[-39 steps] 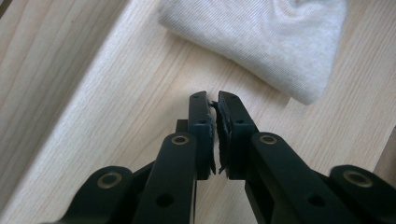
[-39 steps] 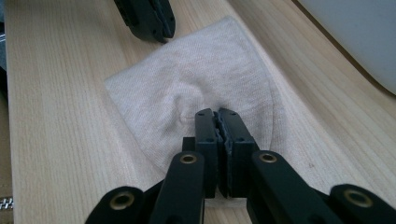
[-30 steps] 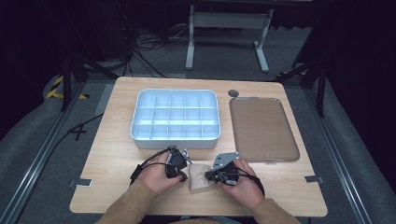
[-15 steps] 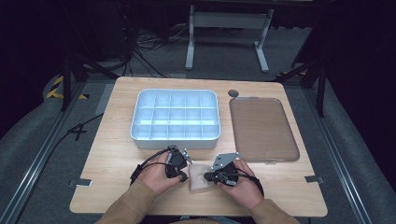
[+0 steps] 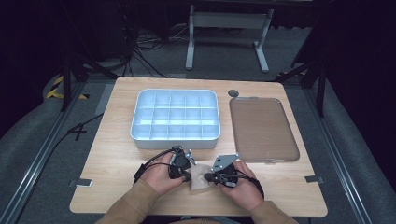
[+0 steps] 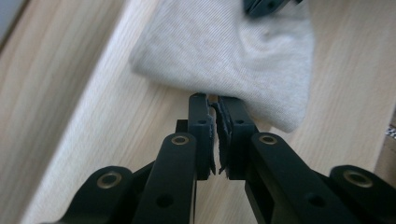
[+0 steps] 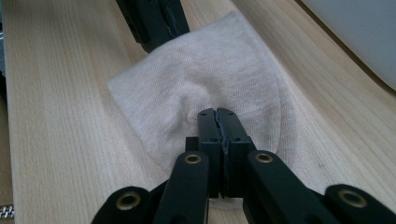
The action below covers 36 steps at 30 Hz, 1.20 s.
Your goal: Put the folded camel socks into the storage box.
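While both of the person's hands work at the near edge of the table (image 5: 116, 154), a small beige cloth (image 5: 200, 179) lies flat on the wood between them, caught from either side. The left gripper (image 6: 218, 100) has its jaws drawn together at the cloth's near hem, with only a thin slit between the worn pads, and appears to pinch that edge. The right gripper (image 7: 218, 114) is pressed fully closed on the middle of the fabric, where the knit puckers into a small swirl around the tips. In the right gripper view the other gripper's black jaws reach the cloth's far corner. Seen from above, the two tools sit close together, the cloth just showing between them. The step in hand looks like taking hold of the cloth from two points, ready to lift, spread or fold it. The next move probably calls for both grips to stay firm while the hands rise or part together, since an uneven pull could slip the thin hem out of the left jaws. Farther up the table, a white compartment tray (image 5: 175, 139) stands with its cells bare, a brown lid-like tray (image 5: 263, 128) lies just beside it to the right, and a small grey disc (image 5: 233, 93) rests beyond that.
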### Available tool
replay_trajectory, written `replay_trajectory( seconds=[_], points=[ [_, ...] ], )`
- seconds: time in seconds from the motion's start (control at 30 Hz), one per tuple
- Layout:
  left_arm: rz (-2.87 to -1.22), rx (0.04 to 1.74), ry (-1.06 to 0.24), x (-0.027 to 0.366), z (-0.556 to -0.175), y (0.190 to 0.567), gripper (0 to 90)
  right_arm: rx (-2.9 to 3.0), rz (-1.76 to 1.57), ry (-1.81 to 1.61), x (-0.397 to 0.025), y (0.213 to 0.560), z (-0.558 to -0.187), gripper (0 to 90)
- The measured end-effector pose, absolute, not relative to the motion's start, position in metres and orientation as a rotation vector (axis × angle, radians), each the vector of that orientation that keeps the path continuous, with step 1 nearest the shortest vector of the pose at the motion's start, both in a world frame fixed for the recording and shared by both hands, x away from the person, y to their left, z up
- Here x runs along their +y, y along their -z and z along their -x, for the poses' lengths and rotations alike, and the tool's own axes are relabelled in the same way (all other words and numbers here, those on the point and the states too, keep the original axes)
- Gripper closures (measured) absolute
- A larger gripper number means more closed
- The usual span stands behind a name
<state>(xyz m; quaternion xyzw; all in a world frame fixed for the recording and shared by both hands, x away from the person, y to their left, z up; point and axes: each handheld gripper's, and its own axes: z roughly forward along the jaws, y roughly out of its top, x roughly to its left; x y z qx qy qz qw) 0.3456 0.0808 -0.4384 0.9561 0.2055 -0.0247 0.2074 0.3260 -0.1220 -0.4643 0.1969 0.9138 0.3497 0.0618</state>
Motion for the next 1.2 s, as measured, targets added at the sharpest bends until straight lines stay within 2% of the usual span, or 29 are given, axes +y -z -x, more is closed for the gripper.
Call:
replay_trajectory(
  seconds=[0.2,0.37,0.57,0.87,1.03,1.13,1.2],
  points=[
    [-2.663,0.500,0.071,0.077,-0.345,0.435,79.6,2.755,-0.606,-1.081,-0.124,0.466,-0.325,89.7],
    [-2.637,0.407,0.012,0.070,-0.343,0.431,74.0,2.746,-0.591,-1.037,-0.120,0.464,-0.323,89.6],
    [-2.639,0.314,-0.038,0.058,-0.341,0.430,72.5,2.738,-0.602,-1.028,-0.119,0.464,-0.321,89.4],
    [-2.629,0.295,-0.068,0.059,-0.336,0.429,66.8,2.741,-0.601,-1.052,-0.121,0.464,-0.322,88.8],
    [-2.626,0.224,-0.104,0.056,-0.333,0.428,60.0,2.738,-0.610,-1.052,-0.121,0.464,-0.322,89.0],
    [-2.633,0.220,-0.097,0.053,-0.332,0.428,54.5,2.737,-0.610,-1.054,-0.121,0.464,-0.322,89.0],
    [-2.638,0.231,-0.106,0.051,-0.333,0.429,53.9,2.737,-0.614,-1.053,-0.121,0.464,-0.321,89.1]
  ],
)
